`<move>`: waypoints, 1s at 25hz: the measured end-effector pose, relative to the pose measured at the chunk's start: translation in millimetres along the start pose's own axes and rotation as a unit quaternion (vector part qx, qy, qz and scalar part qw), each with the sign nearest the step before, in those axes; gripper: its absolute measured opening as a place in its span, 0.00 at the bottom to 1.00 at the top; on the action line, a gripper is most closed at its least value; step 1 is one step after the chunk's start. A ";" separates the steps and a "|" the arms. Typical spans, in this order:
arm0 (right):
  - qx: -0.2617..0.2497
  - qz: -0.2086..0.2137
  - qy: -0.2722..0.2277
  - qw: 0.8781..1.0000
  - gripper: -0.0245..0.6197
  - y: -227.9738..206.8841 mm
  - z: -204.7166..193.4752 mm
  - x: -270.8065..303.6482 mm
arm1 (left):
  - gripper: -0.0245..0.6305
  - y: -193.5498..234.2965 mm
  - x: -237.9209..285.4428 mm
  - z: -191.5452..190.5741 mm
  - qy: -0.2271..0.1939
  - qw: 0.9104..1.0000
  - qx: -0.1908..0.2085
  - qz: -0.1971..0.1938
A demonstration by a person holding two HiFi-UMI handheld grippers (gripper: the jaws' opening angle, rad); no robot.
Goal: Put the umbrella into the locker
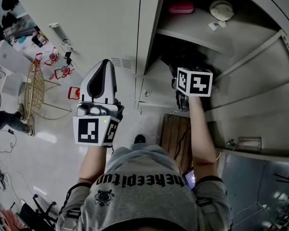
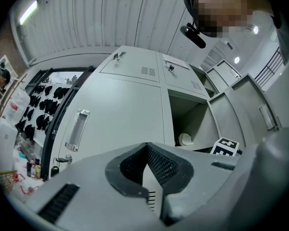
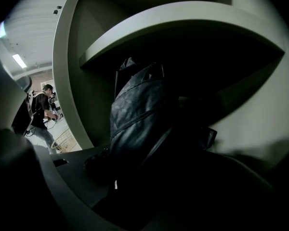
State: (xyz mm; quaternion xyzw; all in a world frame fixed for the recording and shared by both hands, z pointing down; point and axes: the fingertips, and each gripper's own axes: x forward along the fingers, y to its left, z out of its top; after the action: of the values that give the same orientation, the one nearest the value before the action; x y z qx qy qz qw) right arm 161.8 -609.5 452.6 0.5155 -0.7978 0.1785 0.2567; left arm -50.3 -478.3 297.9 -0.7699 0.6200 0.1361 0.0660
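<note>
The right gripper reaches deep into the open locker, under its shelf, to set the dark folded umbrella inside. Its jaws seem pinched on the umbrella, though that view is very dark. The left gripper waits outside, jaws pressed together, empty.

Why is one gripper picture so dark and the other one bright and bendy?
Right gripper view: the right gripper is inside the locker, under its shelf, so little light gets in. Left gripper view: a ceiling light shines outside, and the wide lens bends straight locker edges.
</note>
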 end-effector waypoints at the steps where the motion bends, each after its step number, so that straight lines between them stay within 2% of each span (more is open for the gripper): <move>1: -0.003 0.001 0.001 1.000 0.43 0.7 1.8 0.6 | 0.04 0.4 0.5 -0.4 0.000 1.000 0.000 0.001; 13: -0.022 0.003 -0.015 1.000 0.44 1.3 25.9 16.6 | 0.04 3.1 2.8 -0.1 0.000 1.000 0.004 0.007; 21: -0.015 0.009 -0.006 1.000 0.44 0.1 28.1 25.9 | 0.04 1.9 4.6 -0.3 0.002 1.000 0.008 0.006; 25: -0.023 0.003 -0.021 1.000 0.44 -1.7 40.5 24.0 | 0.04 1.6 5.6 -0.6 0.003 1.000 0.008 0.006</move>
State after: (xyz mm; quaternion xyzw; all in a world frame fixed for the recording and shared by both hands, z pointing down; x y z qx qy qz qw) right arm 146.2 -650.0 434.3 0.5109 -0.8085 0.1499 0.2507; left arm -50.7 -484.1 296.9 -0.7658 0.6261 0.1293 0.0700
